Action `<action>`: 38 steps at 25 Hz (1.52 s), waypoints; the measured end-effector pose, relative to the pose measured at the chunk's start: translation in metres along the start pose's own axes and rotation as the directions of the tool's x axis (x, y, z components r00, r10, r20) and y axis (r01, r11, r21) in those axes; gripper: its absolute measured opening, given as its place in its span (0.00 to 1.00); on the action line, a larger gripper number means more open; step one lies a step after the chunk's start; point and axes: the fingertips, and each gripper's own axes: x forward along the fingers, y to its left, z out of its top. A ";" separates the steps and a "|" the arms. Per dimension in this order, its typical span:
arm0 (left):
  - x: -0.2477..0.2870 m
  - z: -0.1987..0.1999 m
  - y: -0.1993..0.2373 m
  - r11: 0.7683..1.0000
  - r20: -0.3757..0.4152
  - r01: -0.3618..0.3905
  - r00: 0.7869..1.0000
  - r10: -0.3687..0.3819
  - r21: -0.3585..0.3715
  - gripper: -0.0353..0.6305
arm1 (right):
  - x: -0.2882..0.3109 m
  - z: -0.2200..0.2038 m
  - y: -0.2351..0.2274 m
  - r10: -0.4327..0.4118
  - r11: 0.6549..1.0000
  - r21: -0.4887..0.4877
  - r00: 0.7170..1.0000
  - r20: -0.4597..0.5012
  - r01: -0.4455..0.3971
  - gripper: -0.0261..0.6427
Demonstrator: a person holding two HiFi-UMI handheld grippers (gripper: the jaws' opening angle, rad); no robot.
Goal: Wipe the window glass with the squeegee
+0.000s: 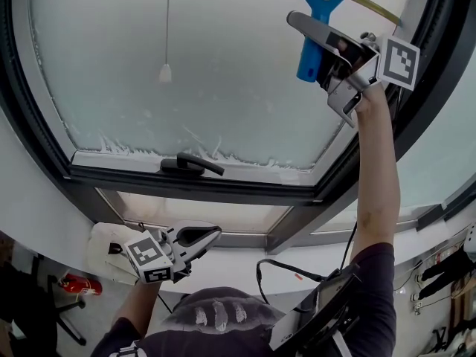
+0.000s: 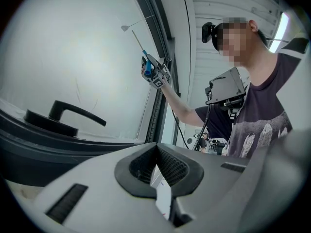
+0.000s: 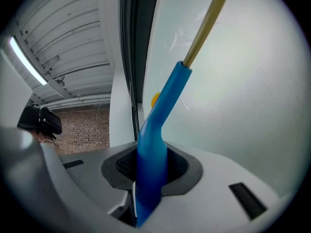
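Note:
My right gripper (image 1: 321,42) is raised to the top right of the window glass (image 1: 216,65) and is shut on the blue handle of the squeegee (image 1: 312,28). The handle (image 3: 155,144) runs up between the jaws to a yellowish blade (image 3: 204,23) that lies against the pane. Foam or soapy residue lines the lower edge of the glass (image 1: 149,143). My left gripper (image 1: 202,238) hangs low below the window frame, shut with nothing between its jaws. From the left gripper view the right gripper (image 2: 154,73) and squeegee show far off against the glass (image 2: 73,57).
A black window handle (image 1: 190,164) sits on the lower frame (image 1: 223,184), also seen as the handle (image 2: 63,114) in the left gripper view. A blind cord with its pull (image 1: 166,73) hangs before the glass. A white cloth (image 1: 108,248) lies on the sill at the left.

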 end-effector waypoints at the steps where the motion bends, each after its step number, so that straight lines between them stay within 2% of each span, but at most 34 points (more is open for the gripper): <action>1: -0.001 0.000 -0.001 1.000 -0.001 -0.001 1.000 0.001 -0.003 0.06 | 0.000 0.000 0.001 0.000 1.000 0.004 1.000 0.002 0.000 0.17; 12: -0.007 0.004 -0.013 0.998 -0.025 -0.011 1.000 0.010 -0.065 0.06 | 0.000 -0.007 0.006 0.001 0.999 0.038 1.000 0.011 -0.001 0.17; 16: -0.005 -0.013 -0.011 0.998 -0.014 0.008 1.000 -0.008 -0.064 0.06 | -0.003 -0.029 0.002 0.007 0.999 0.043 1.000 0.017 -0.007 0.17; 20: -0.004 -0.018 -0.013 0.996 -0.038 -0.012 0.999 0.009 -0.086 0.06 | -0.005 -0.046 0.000 0.009 0.999 0.050 1.000 0.014 -0.010 0.17; 23: -0.004 -0.024 -0.017 0.996 -0.039 0.009 0.999 -0.013 -0.084 0.06 | -0.005 -0.055 -0.001 0.012 0.998 0.064 1.000 0.012 -0.013 0.17; 27: -0.006 -0.025 -0.018 0.994 -0.053 -0.015 0.999 0.010 -0.105 0.06 | -0.008 -0.068 -0.003 0.011 0.997 0.075 1.000 0.005 -0.011 0.17; 32: -0.010 -0.032 -0.022 0.995 -0.044 0.000 0.999 -0.005 -0.100 0.06 | -0.010 -0.087 -0.004 0.020 0.994 0.107 1.000 0.007 -0.020 0.17; 35: -0.012 -0.032 -0.024 0.992 -0.059 -0.028 0.998 0.021 -0.120 0.06 | -0.013 -0.098 -0.006 0.015 0.994 0.113 1.000 0.001 -0.015 0.17; 38: -0.012 -0.034 -0.029 0.992 -0.058 -0.020 0.998 0.013 -0.122 0.06 | -0.015 -0.109 -0.006 0.013 0.993 0.117 1.000 -0.010 -0.012 0.17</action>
